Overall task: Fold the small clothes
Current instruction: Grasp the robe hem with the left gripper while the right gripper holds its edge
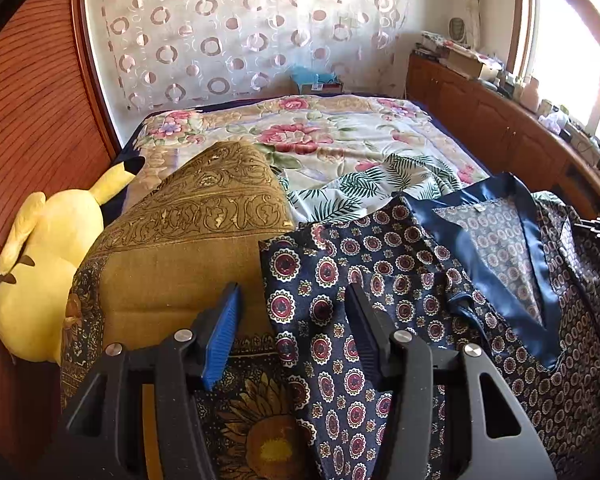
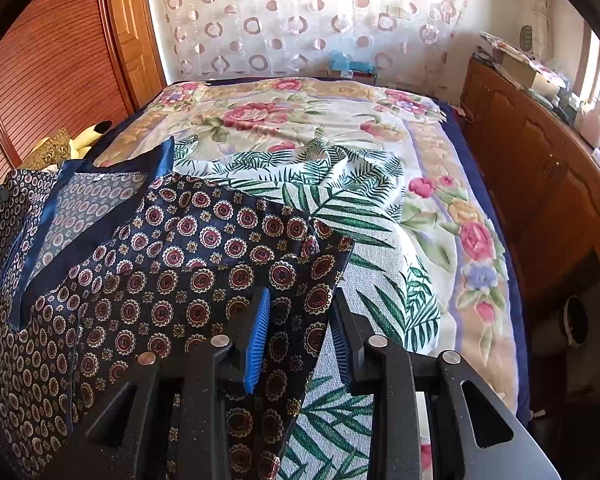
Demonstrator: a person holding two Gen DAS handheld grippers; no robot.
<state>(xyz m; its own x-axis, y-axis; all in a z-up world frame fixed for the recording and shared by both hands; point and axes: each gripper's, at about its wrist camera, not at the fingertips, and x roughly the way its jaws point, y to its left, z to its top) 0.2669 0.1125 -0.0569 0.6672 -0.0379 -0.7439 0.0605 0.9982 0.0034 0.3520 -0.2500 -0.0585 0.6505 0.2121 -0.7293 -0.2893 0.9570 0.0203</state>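
Note:
A navy satin shirt (image 1: 420, 264) with red-and-cream medallions and a plain blue collar lies spread on the bed, collar away from me. In the left wrist view one sleeve (image 1: 328, 320) runs toward me between the fingers of my left gripper (image 1: 293, 286). The jaws stand wide, and the left pad is clear of the cloth. The right wrist view shows the same shirt (image 2: 180, 248), with its other sleeve (image 2: 292, 272) lying flat in the narrower gap of my right gripper (image 2: 301, 292). There the pads flank the sleeve's edge without pinching it.
A gold patterned cushion (image 1: 188, 240) and a yellow plush toy (image 1: 48, 248) sit left of the shirt. A palm-leaf cloth (image 2: 340, 208) lies crumpled on the floral bedspread (image 2: 300, 120) beyond it. Wooden cabinets (image 2: 540, 168) line the right side, and a slatted wooden door (image 2: 52, 72) stands at the left.

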